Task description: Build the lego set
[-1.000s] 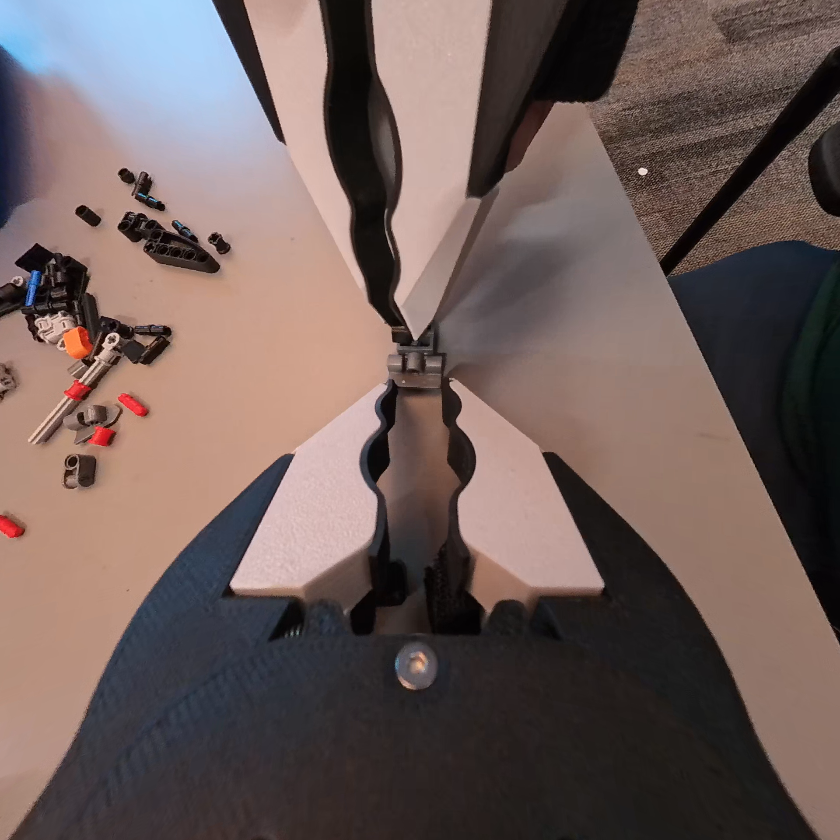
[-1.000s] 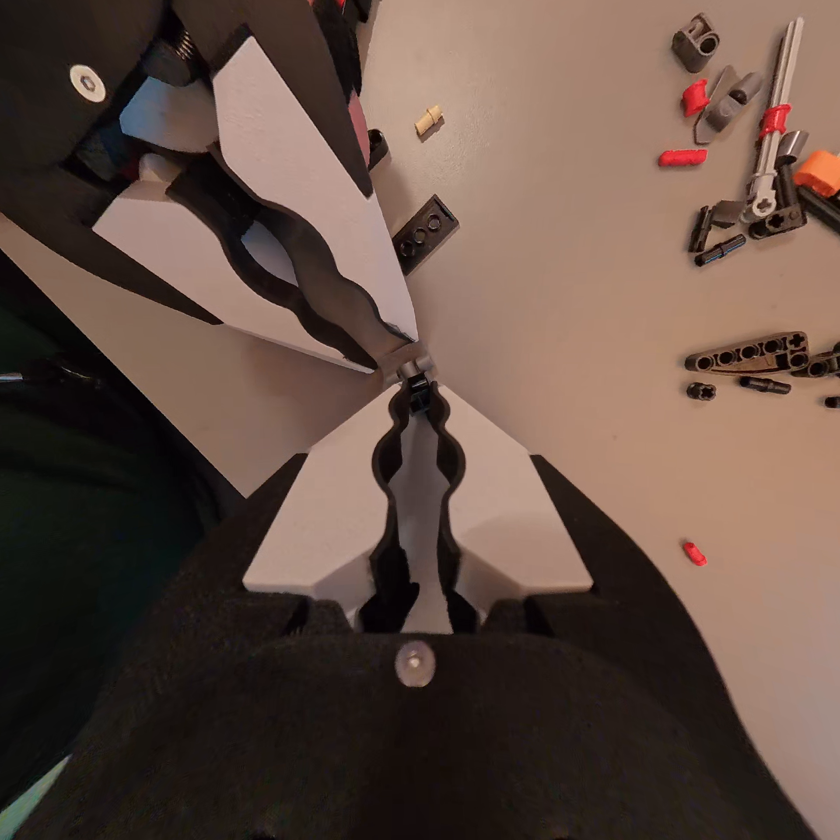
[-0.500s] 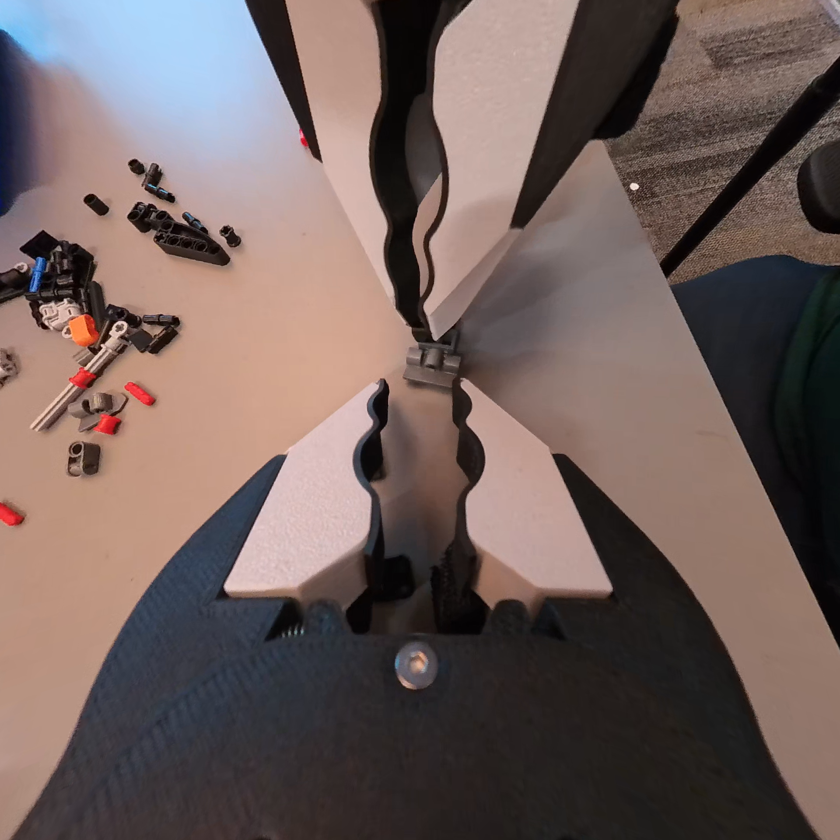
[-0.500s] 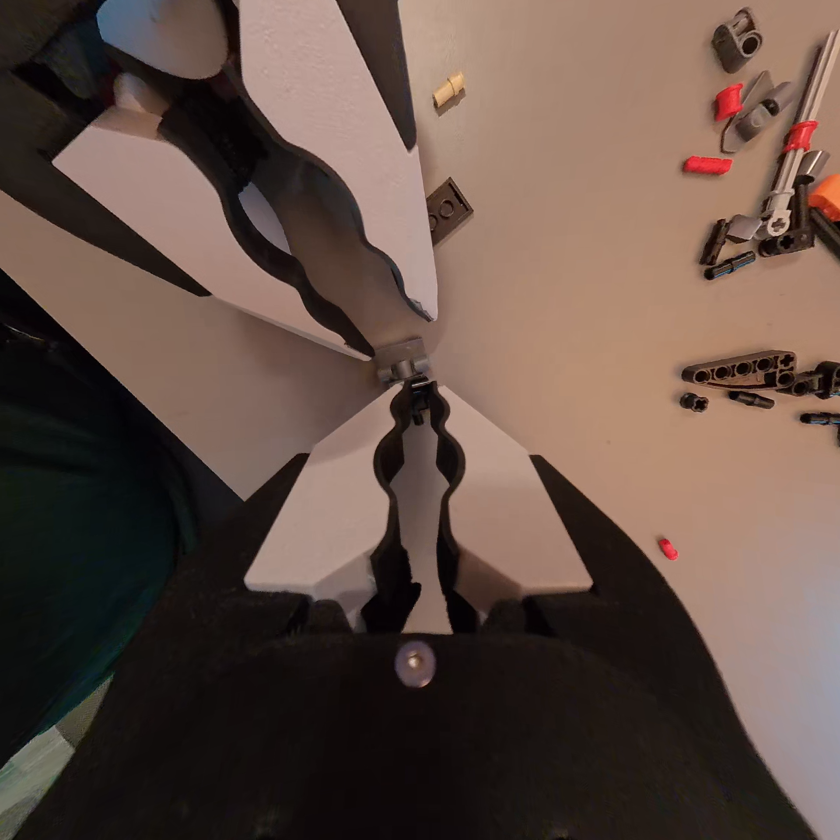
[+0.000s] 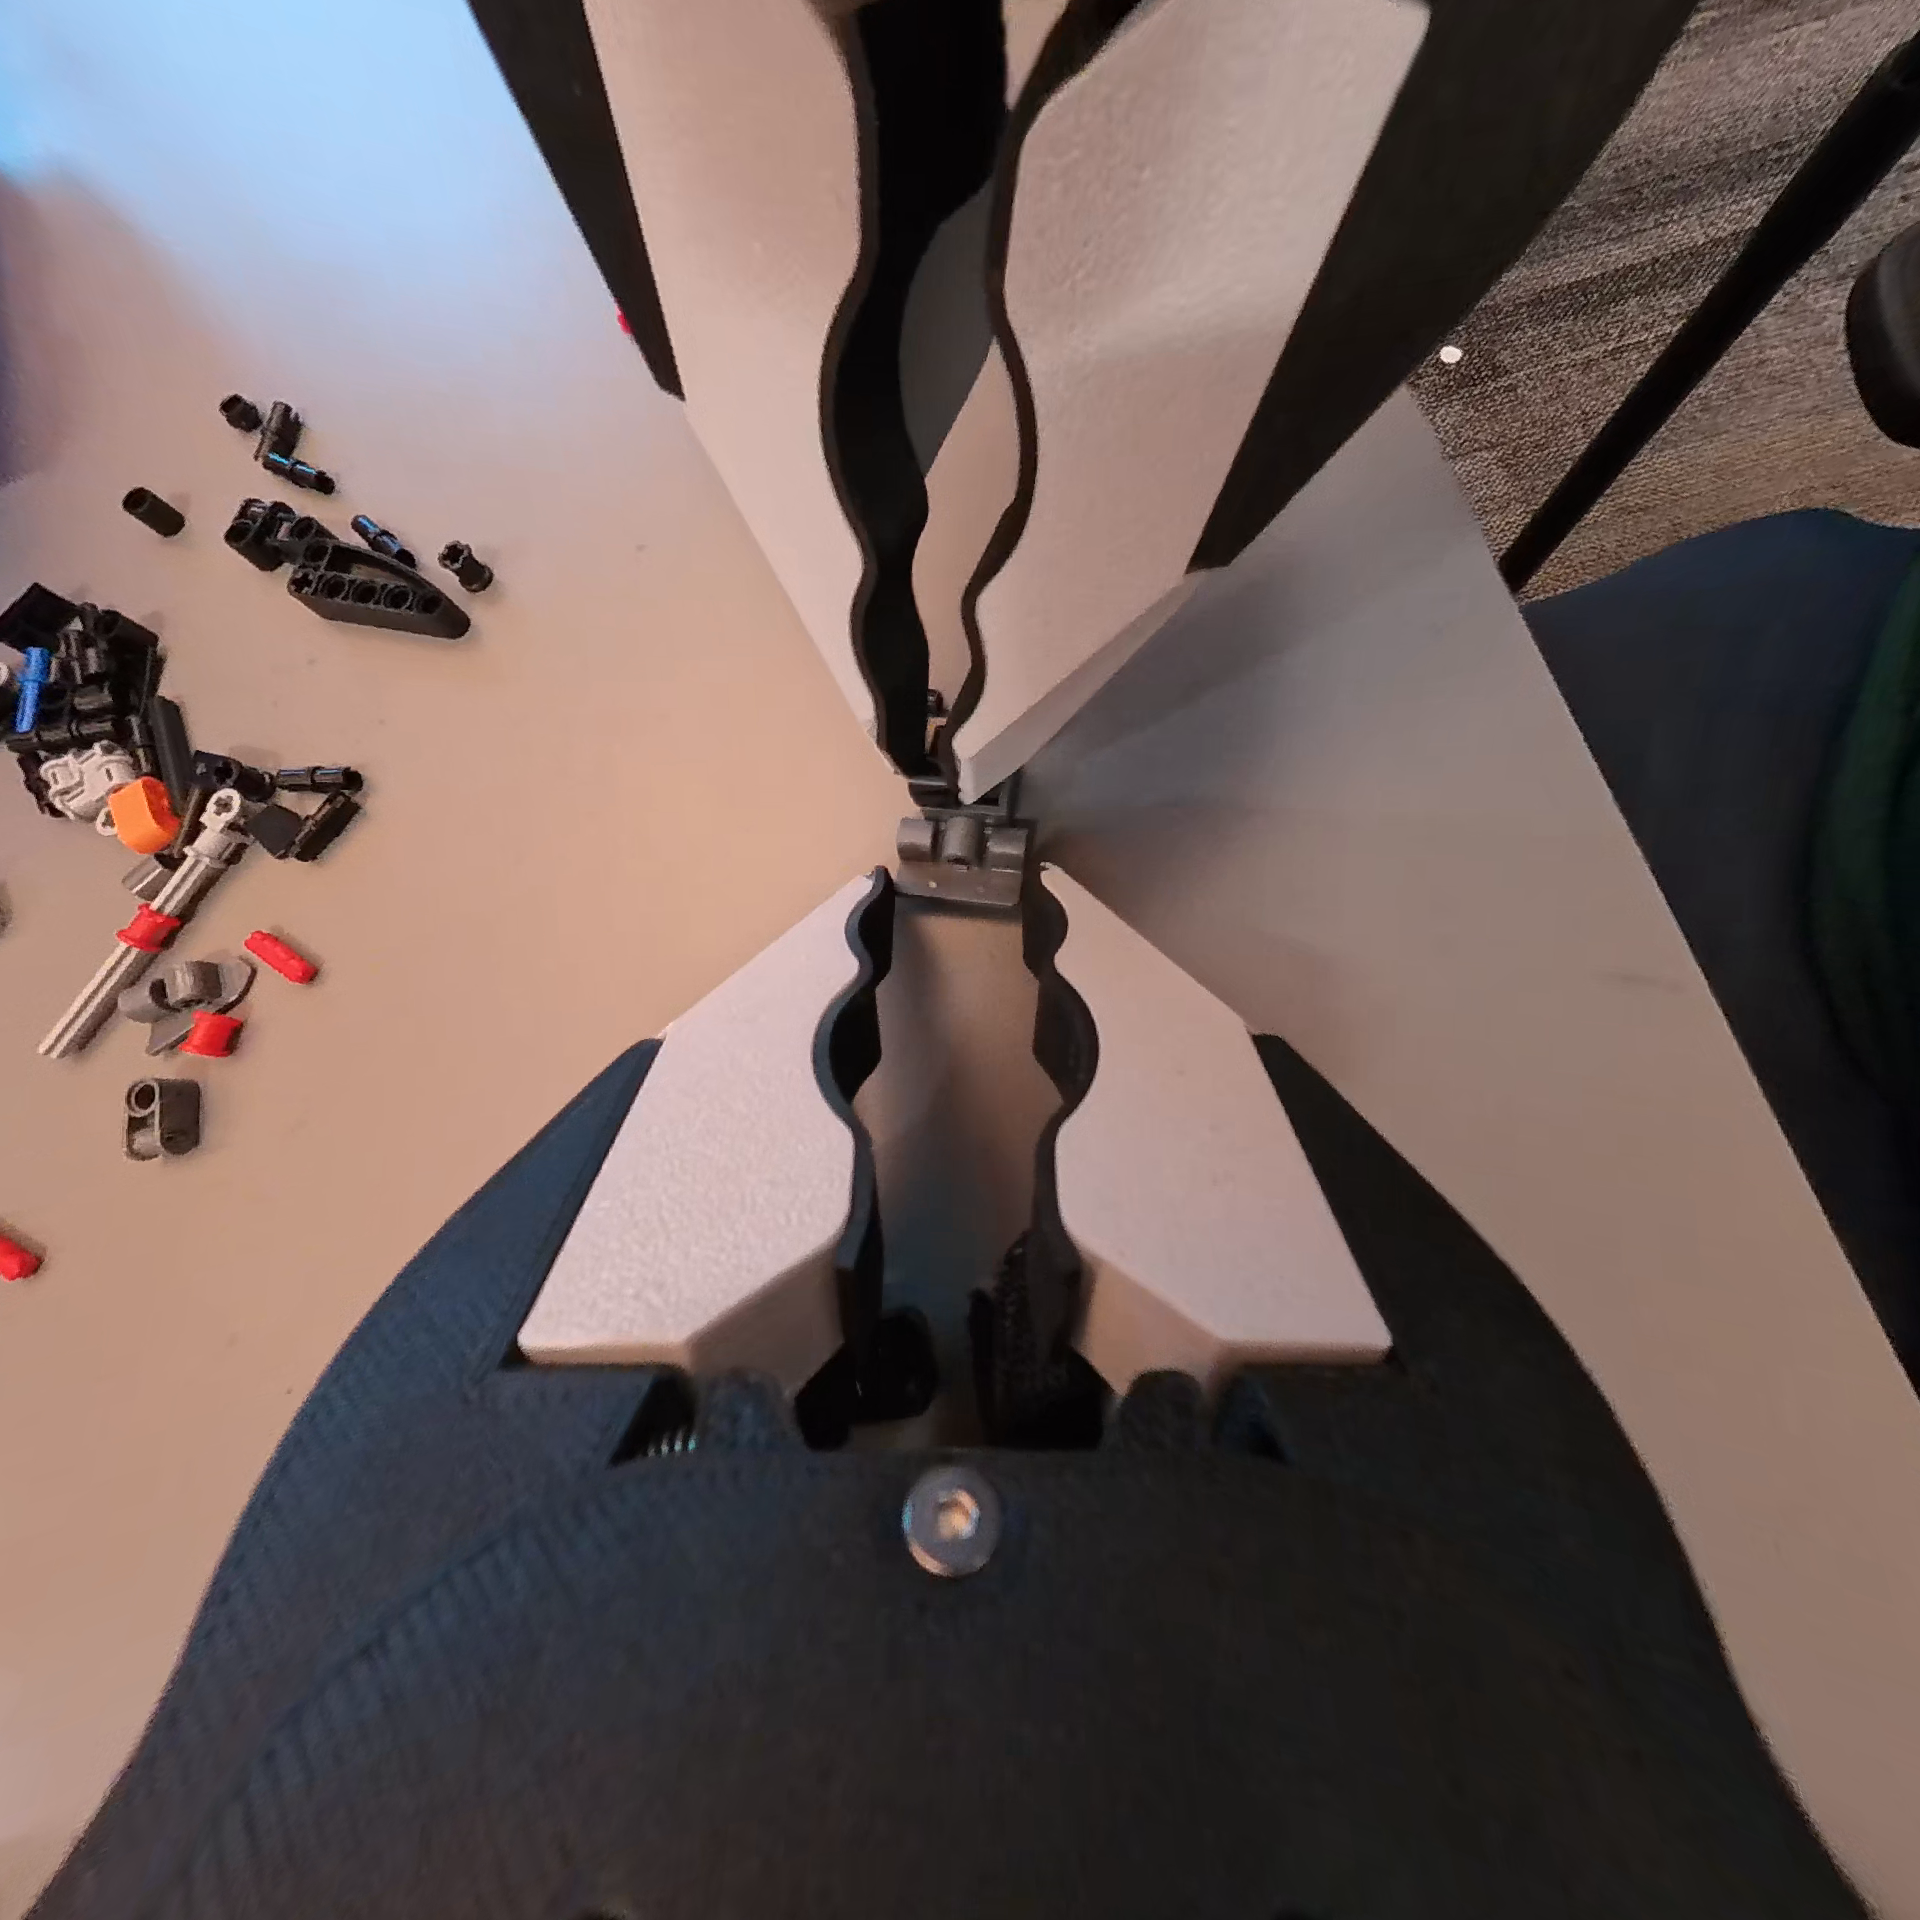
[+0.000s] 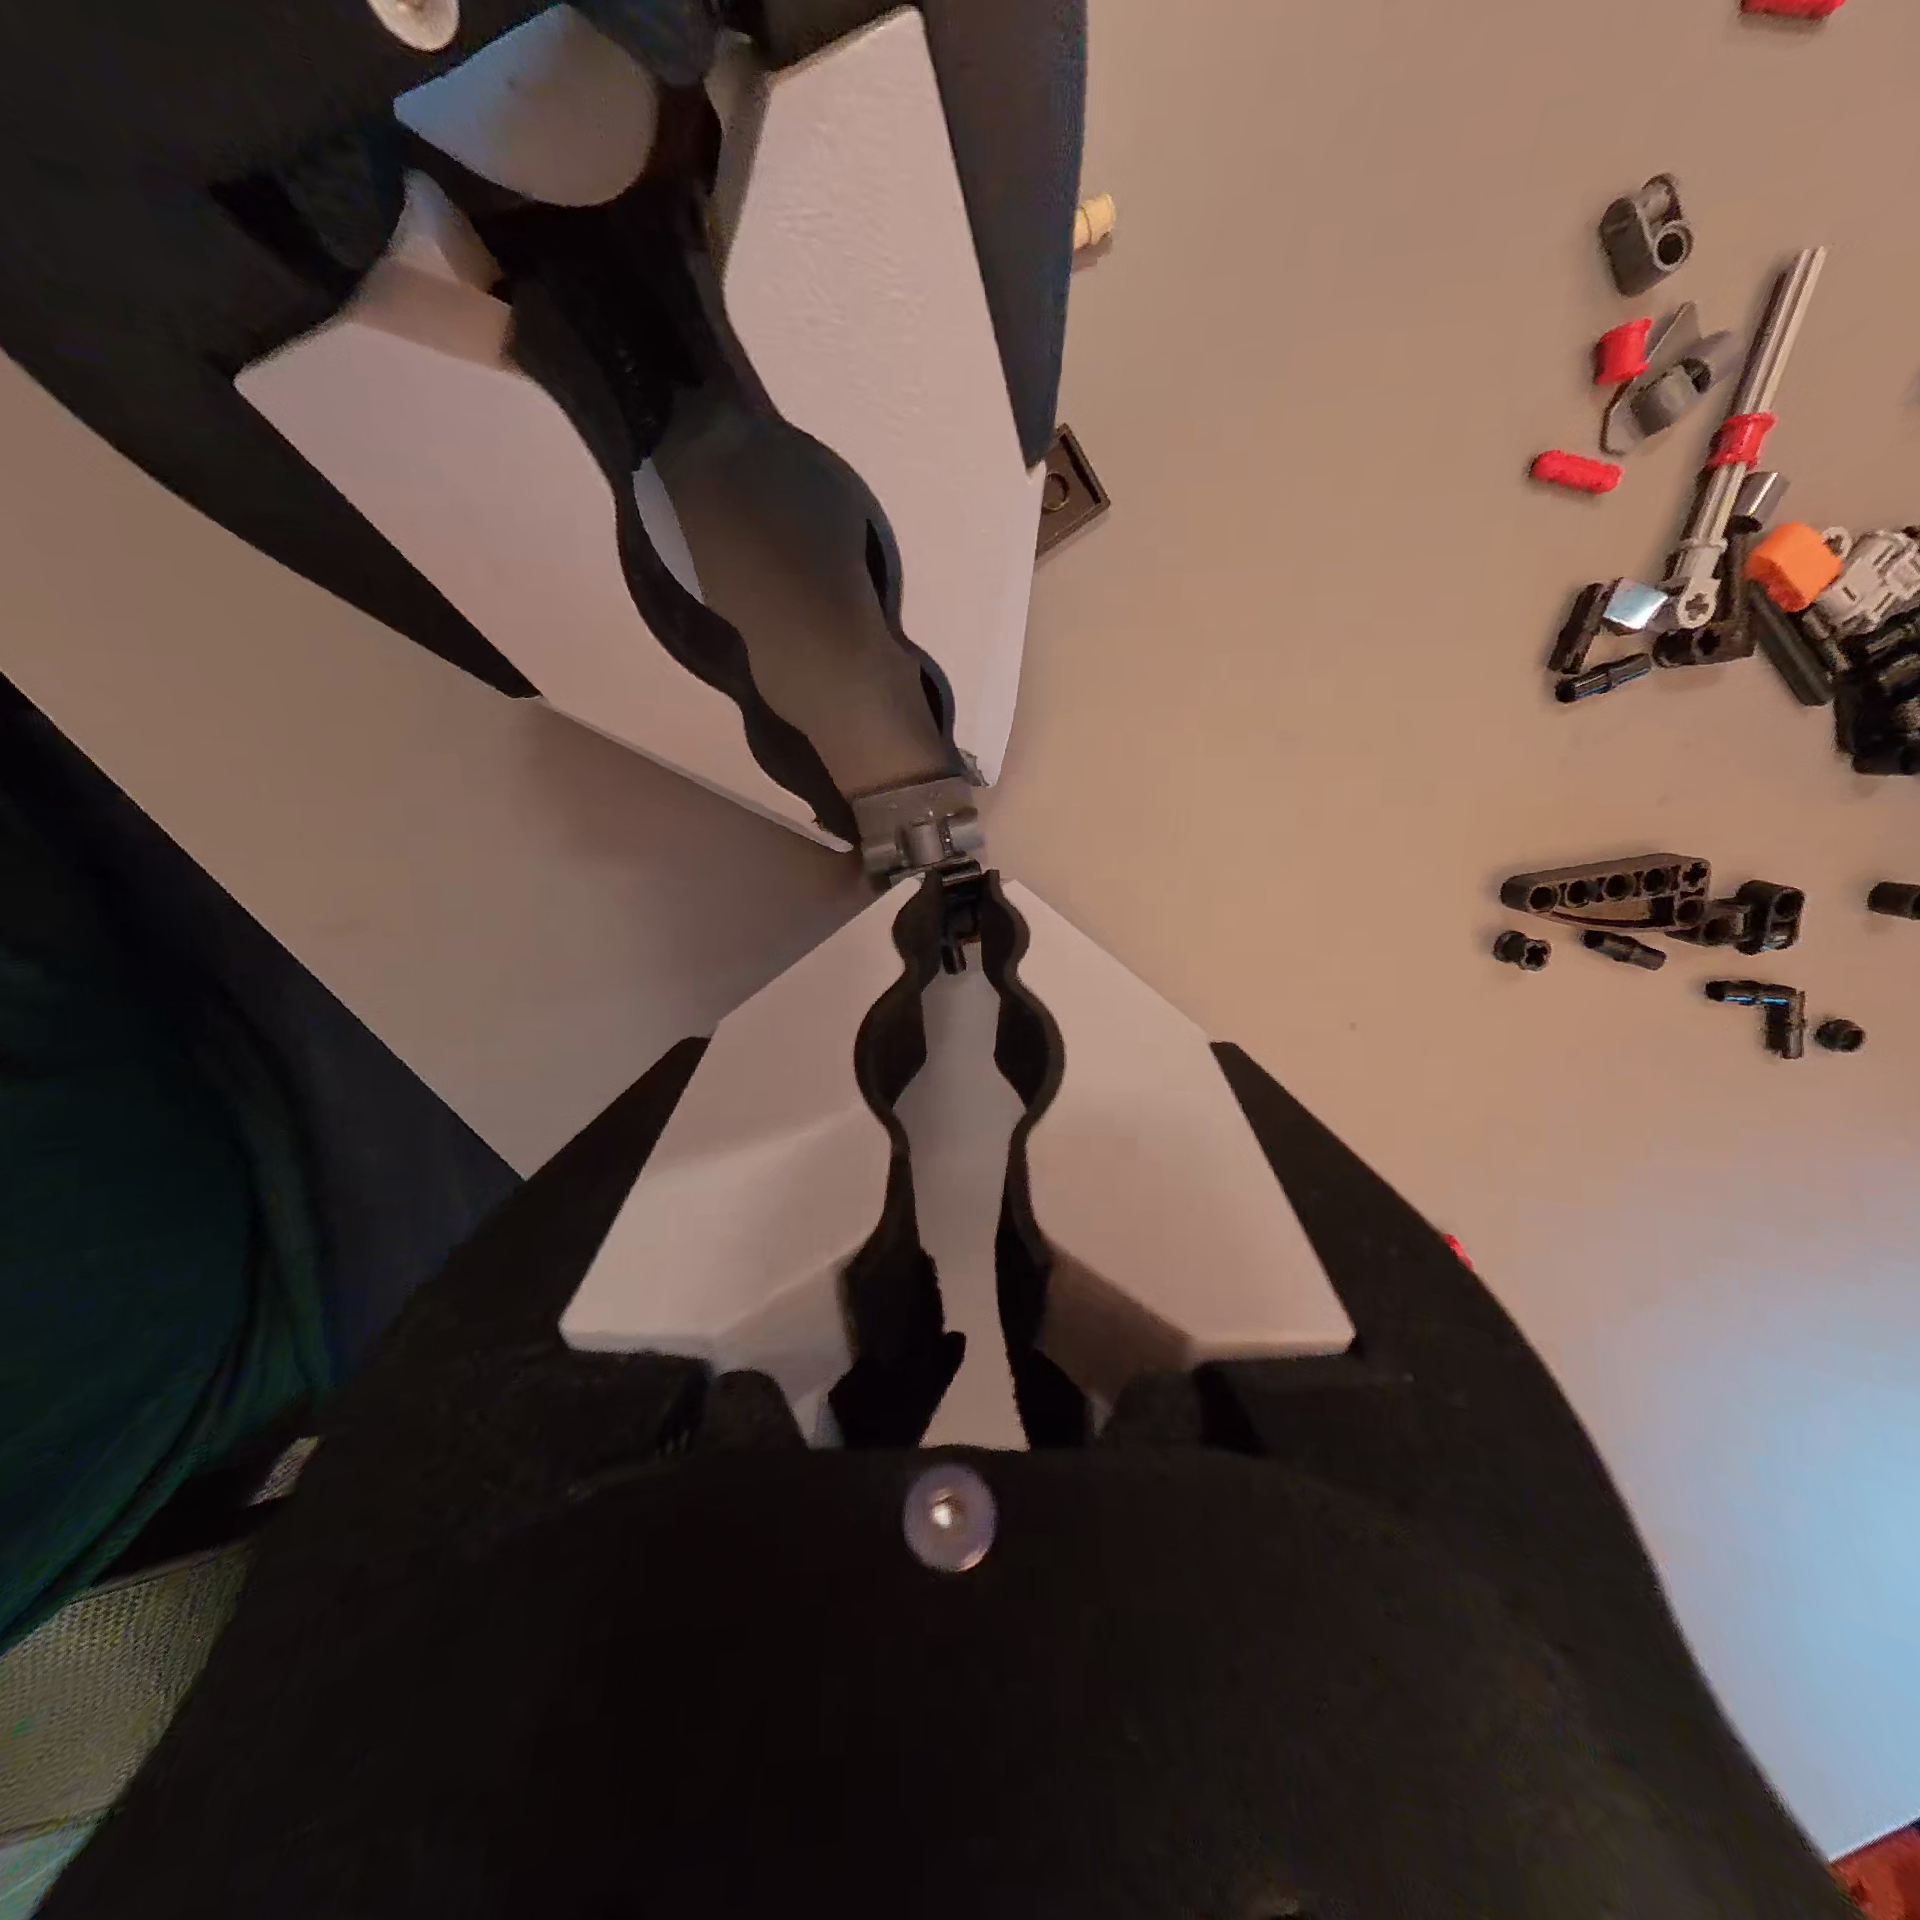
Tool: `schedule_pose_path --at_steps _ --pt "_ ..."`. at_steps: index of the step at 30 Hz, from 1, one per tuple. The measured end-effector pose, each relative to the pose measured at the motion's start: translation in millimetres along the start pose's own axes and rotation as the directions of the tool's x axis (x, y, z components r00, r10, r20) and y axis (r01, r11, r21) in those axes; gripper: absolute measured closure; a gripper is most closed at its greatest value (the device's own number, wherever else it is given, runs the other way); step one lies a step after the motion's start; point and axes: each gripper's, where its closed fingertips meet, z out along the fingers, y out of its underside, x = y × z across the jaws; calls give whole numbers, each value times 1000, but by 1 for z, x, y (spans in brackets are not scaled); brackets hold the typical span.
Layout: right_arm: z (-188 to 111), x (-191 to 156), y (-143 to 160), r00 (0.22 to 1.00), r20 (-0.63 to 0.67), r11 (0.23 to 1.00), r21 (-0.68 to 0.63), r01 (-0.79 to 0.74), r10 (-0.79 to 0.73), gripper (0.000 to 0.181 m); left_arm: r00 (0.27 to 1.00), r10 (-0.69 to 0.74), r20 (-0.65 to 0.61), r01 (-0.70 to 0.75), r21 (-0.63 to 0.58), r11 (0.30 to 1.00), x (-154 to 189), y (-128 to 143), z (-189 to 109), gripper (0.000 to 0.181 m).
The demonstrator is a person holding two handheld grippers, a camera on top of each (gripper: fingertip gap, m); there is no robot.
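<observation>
My left gripper (image 5: 958, 883) is shut on a small grey clip piece (image 5: 961, 857) and holds it above the table. My right gripper (image 6: 951, 909) is shut on a short black pin (image 6: 954, 914). The two grippers meet tip to tip, and the pin's end touches the grey piece (image 6: 920, 831). In the left wrist view the right gripper (image 5: 935, 764) comes down from the top. In the right wrist view the left gripper (image 6: 904, 800) comes in from the upper left. The joint between pin and piece is mostly hidden by the fingertips.
Loose parts lie on the beige table (image 5: 540, 831): a black beam (image 5: 379, 592), a part-built black assembly with an orange piece (image 5: 140, 816), a grey axle with a red bush (image 5: 135, 956), and red pins. A black plate (image 6: 1070, 483) lies near the left gripper. The table edge and carpet (image 5: 1662, 260) are on the right. My two grippers' fingertips are within a few centimetres of each other.
The grippers have stayed tip to tip with the pin against the grey piece. The right gripper has swung to point more straight at the left one, and both views have shifted slightly.
</observation>
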Motion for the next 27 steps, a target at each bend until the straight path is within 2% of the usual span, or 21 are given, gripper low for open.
schedule_pose_path --at_steps 11,15,27 --pt "0 -3 -2 999 25 987 161 -28 24 175 999 -7 -31 7 -2 1000 2 0 0 158" --pt "0 -4 -3 995 77 971 223 -83 67 176 999 -9 -33 9 -2 1000 2 0 1 158" --pt "-9 -3 -3 979 194 945 304 -117 59 176 999 -13 -41 12 -2 1000 2 -1 1 158"
